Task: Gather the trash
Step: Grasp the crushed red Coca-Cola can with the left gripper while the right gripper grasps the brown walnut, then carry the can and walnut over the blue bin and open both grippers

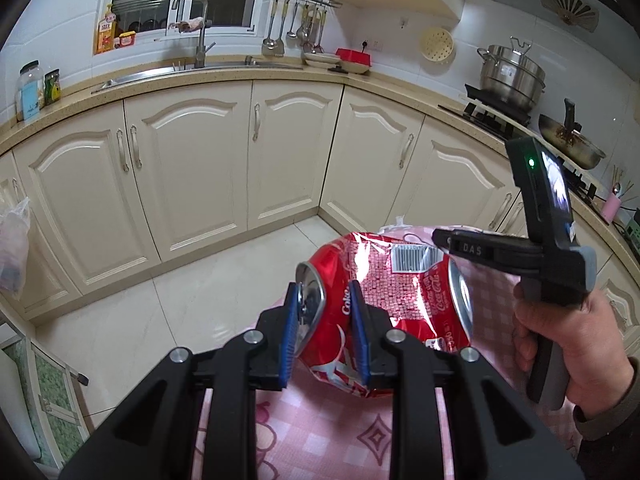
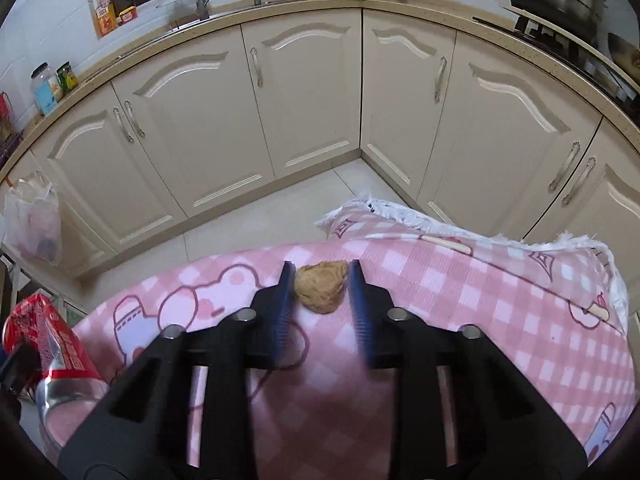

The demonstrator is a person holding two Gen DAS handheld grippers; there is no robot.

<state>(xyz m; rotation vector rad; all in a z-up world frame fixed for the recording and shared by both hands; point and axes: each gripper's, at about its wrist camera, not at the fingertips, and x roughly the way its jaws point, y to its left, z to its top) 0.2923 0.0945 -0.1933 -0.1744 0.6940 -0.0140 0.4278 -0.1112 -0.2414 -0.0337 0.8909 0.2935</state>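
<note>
My left gripper [image 1: 324,286] is shut on a crushed red cola can [image 1: 400,292], its blue pads pinching the can near its top end, held above the pink checked tablecloth [image 1: 320,420]. The same can [image 2: 44,332] shows at the lower left of the right wrist view. My right gripper [image 2: 321,266] points down at the tablecloth [image 2: 480,300], and its pads are shut on a crumpled brown paper ball [image 2: 320,288] lying there. A person's hand [image 1: 568,340] grips the right gripper's handle at the right edge of the left wrist view.
The table's far edge drops to a pale tiled floor [image 2: 248,236]. Cream cabinets [image 2: 304,92] wrap around beyond it under a counter with a sink [image 1: 192,70] and a stove with pots [image 1: 512,76]. A plastic bag [image 2: 32,220] hangs at the left.
</note>
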